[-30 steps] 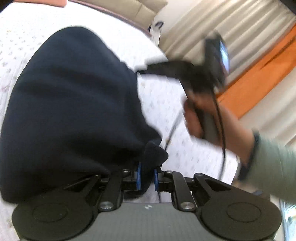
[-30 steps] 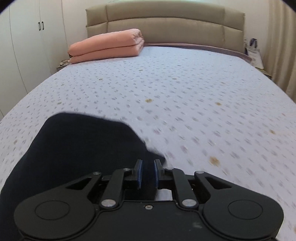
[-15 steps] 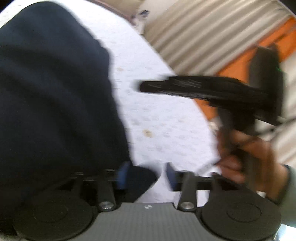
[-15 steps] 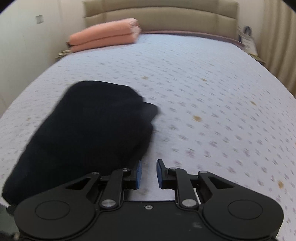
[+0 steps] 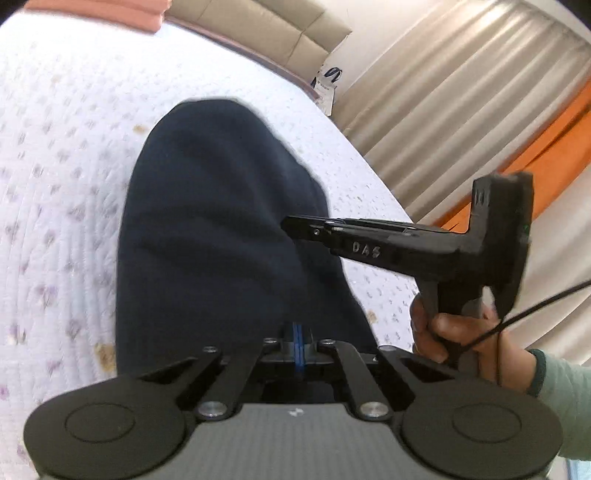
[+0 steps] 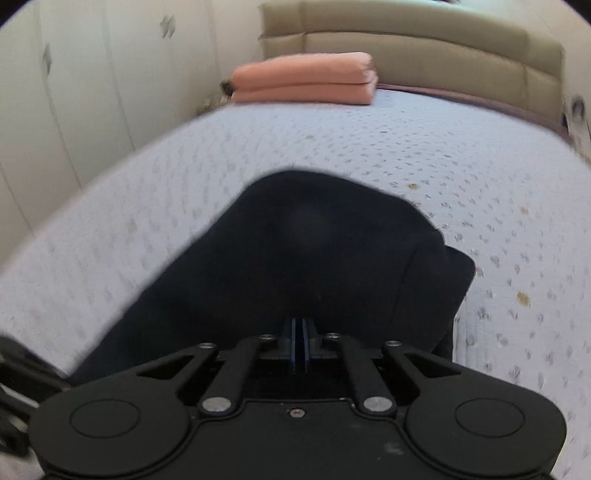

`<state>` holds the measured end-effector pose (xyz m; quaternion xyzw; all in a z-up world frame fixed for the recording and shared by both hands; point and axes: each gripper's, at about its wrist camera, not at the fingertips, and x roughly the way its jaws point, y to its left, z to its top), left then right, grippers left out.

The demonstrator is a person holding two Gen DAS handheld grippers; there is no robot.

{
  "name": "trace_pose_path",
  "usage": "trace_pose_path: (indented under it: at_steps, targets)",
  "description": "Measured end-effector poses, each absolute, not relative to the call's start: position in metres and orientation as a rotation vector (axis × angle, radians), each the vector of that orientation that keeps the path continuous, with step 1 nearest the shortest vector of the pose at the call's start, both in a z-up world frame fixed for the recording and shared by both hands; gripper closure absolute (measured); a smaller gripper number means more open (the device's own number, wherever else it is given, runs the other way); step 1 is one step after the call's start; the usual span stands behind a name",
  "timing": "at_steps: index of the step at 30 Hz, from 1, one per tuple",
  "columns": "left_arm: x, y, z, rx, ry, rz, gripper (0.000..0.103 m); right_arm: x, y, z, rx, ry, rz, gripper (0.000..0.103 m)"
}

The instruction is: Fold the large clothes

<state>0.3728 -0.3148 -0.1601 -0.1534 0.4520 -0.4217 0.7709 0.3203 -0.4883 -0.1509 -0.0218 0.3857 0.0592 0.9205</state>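
The dark folded garment (image 5: 221, 236) is lying on the bed (image 5: 62, 155), its near edge hiding behind both tools. The left gripper (image 5: 297, 341) and right gripper (image 6: 299, 341) are hovering over it, blue pads pressed together, gripping nothing. A folded orange blanket (image 6: 303, 77) is sitting by the headboard (image 6: 406, 33); curtains (image 5: 454, 85) are hanging beyond.

Left tool (image 5: 297, 341), pads pressing together, is hovering over the dark folded garment (image 5: 221, 236) lying on the bed (image 5: 62, 155); right tool (image 5: 291, 224) is reaching across it.
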Motion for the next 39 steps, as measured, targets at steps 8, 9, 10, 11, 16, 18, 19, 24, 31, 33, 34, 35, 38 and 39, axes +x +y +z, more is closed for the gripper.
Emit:
trace_pose_path:
  at_steps: [8, 9, 10, 11, 16, 18, 19, 24, 31, 33, 34, 35, 38, 39]
  targets:
    - [0.363, -0.299, -0.173, -0.371, 1.047, -0.899, 0.100, 0.307, -0.481, -0.157, -0.228, 0.811, -0.030, 0.102]
    - [0.356, -0.296, -0.171, -0.363, 1.037, -0.901, 0.099, 0.299, -0.479, -0.148, -0.213, 0.809, -0.025, 0.093]
    - [0.348, -0.301, -0.167, -0.356, 1.025, -0.903, 0.097, 0.289, -0.477, -0.138, -0.172, 0.806, -0.002, 0.090]
    - [0.346, -0.299, -0.162, -0.352, 1.018, -0.904, 0.096, 0.279, -0.476, -0.132, -0.125, 0.806, 0.029, 0.089]
    - [0.356, -0.305, -0.186, -0.373, 1.085, -0.881, 0.100, 0.236, -0.445, -0.157, -0.084, 0.984, 0.175, 0.089]
    - [0.355, -0.313, -0.201, -0.342, 1.095, -0.897, 0.100, 0.226, -0.443, -0.186, -0.207, 1.059, 0.120, 0.093]
    - [0.352, -0.319, -0.200, -0.280, 1.088, -0.898, 0.100, 0.222, -0.453, -0.188, -0.183, 1.055, 0.112, 0.094]
    - [0.354, -0.321, -0.178, -0.271, 1.079, -0.925, 0.099, 0.225, -0.499, -0.153, -0.047, 1.031, 0.040, 0.092]
    - [0.377, -0.312, -0.151, -0.289, 0.970, -0.851, 0.087, 0.301, -0.518, -0.114, -0.086, 0.705, 0.102, 0.085]
    - [0.380, -0.318, -0.163, -0.267, 0.974, -0.857, 0.087, 0.337, -0.508, -0.110, -0.086, 0.601, 0.140, 0.076]
    - [0.378, -0.318, -0.163, -0.269, 0.971, -0.859, 0.087, 0.355, -0.503, -0.111, -0.077, 0.553, 0.160, 0.069]
    - [0.378, -0.318, -0.164, -0.285, 0.971, -0.858, 0.088, 0.374, -0.499, -0.114, -0.067, 0.523, 0.185, 0.069]
    - [0.383, -0.312, -0.170, -0.341, 0.973, -0.836, 0.090, 0.421, -0.479, -0.147, -0.179, 0.591, 0.277, 0.063]
    - [0.384, -0.311, -0.171, -0.345, 0.968, -0.827, 0.091, 0.430, -0.474, -0.168, -0.322, 0.601, 0.312, 0.061]
